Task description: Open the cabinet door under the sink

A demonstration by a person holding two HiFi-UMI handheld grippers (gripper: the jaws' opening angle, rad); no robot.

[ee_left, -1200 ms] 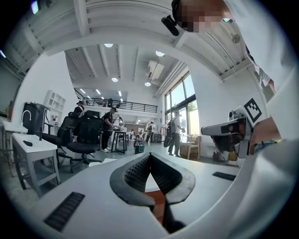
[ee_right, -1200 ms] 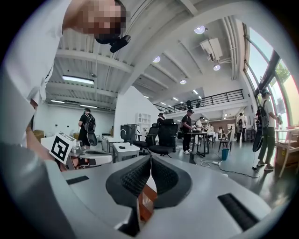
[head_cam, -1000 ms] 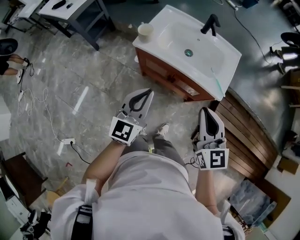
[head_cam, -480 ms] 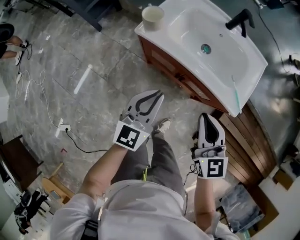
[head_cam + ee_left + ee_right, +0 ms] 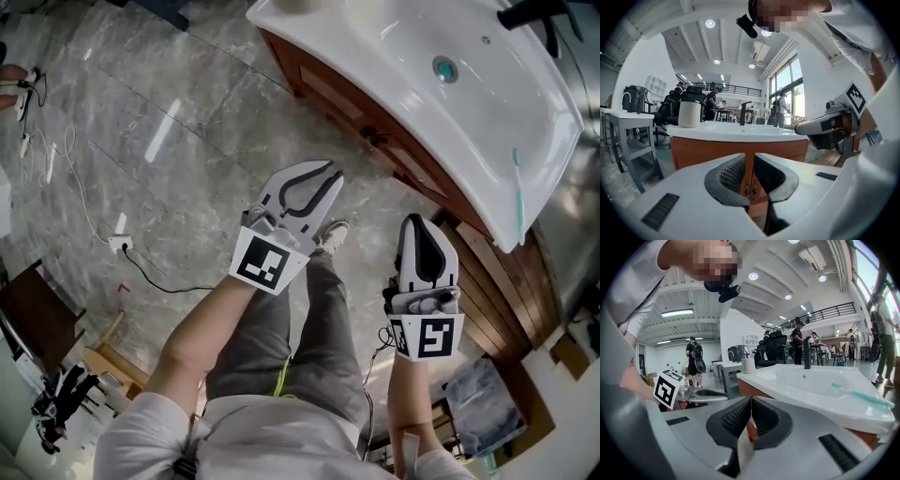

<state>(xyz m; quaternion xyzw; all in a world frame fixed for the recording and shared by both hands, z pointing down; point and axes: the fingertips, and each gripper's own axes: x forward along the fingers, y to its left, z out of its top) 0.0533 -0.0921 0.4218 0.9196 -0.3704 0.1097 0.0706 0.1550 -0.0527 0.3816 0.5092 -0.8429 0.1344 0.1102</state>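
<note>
The cabinet door [image 5: 339, 99] sat directly beneath the sink [image 5: 412, 112], shut, its reddish-brown wood front running under the sink's front edge. In the left gripper view the wood looked smooth and orange-brown, and a pair of small brassy handles [image 5: 747, 187] flanked a vertical seam below the sink's middle. The sink itself was a glossy white rectangular basin with rounded corners, a round metal drain [image 5: 444, 67] and a black faucet [image 5: 536, 13] at its far side. A teal toothbrush [image 5: 517, 192] lay on its right rim, and a pale cylindrical cup [image 5: 689, 114] stood at its left end. Grey veined marble floor [image 5: 159, 141] spread out in front of the sink, and dark wooden slats [image 5: 511, 281] lay to its right.

The left hand-held gripper [image 5: 330, 172] pointed at the sink's cabinet, well short of it. Its ribbed black pads [image 5: 732, 172] had just been opening and stood a narrow gap apart, with nothing between them. The right hand-held gripper [image 5: 419, 221] hung in front of the sink's right end, its jaws together at the tips and empty.

Compared with a second earlier, the sink filled far more of the head view. Its left end and the cup had slid off the top edge there, and the cabinet front showed larger. The person's grey trouser leg [image 5: 309, 319] was now exposed between the two hand-held grippers.
</note>
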